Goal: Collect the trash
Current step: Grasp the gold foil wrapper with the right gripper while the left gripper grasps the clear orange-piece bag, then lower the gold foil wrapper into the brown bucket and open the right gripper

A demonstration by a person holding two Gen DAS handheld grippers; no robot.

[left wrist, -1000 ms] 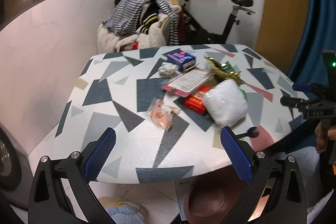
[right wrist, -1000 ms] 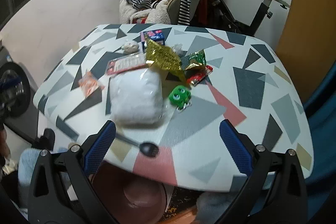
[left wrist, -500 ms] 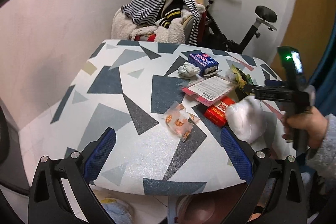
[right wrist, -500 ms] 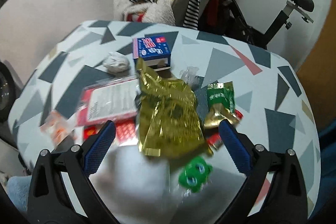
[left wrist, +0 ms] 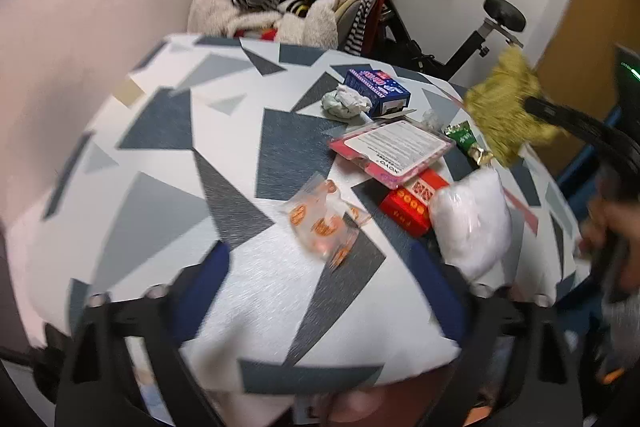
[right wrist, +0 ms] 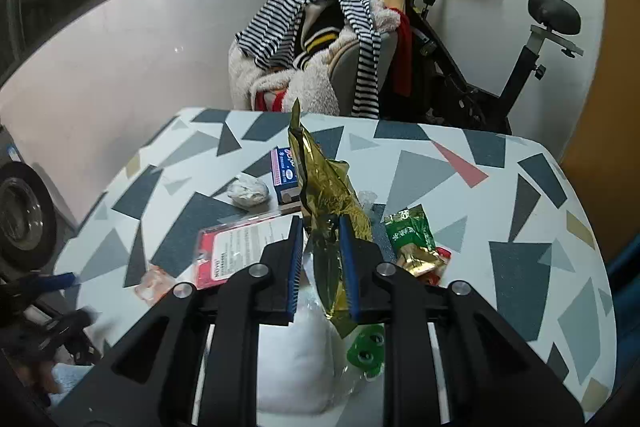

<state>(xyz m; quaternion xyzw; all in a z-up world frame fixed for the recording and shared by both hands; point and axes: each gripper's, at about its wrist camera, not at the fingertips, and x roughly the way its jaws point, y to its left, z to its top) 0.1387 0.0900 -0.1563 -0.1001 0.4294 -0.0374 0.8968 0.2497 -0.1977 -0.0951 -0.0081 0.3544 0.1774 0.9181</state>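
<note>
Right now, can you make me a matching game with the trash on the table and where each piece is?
Things:
1. gold wrapper
2. blue box
3. orange-dotted packet
4. green packet

Places:
A. lying ahead of the left claw
B. pinched in the right claw
C. beside the crumpled tissue
D. right of the gold wrapper

Pairs: 1-B, 2-C, 3-A, 4-D

Behind the triangle-patterned desk (right wrist: 500,227), at top centre of the frame, a chair heaped with striped and fleecy clothes (right wrist: 316,39), an exercise bike (right wrist: 480,67) just right of it, against a white wall (right wrist: 120,67).
</note>
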